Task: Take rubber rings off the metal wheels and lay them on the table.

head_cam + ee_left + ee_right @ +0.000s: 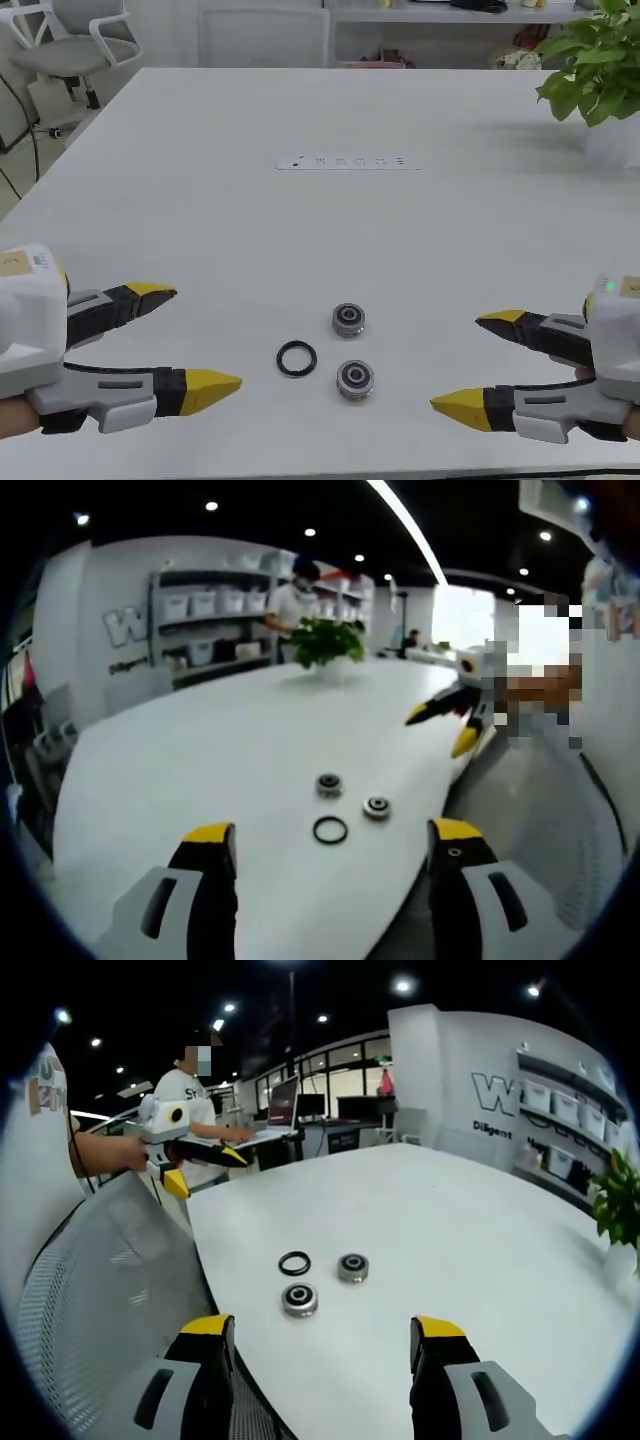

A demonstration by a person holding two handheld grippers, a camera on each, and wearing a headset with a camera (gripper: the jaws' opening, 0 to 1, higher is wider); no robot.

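Observation:
Two small metal wheels sit near the table's front edge: one farther away (348,319) (329,784) (352,1267), one nearer (355,379) (376,807) (299,1299). A loose black rubber ring (296,358) (330,830) (294,1262) lies flat just left of them. My left gripper (195,336) (333,850) hovers open to the left of the ring, nothing between its yellow-tipped jaws. My right gripper (478,362) (318,1338) is open too, to the right of the wheels, empty. Each gripper appears in the other's view: the right gripper (440,725), the left gripper (205,1165).
A strip of sockets (347,162) lies flat mid-table. A potted plant (595,70) (325,645) (620,1205) stands at the far right corner. Office chairs (85,40) stand beyond the white table (200,200). A person (295,600) stands by shelves far off.

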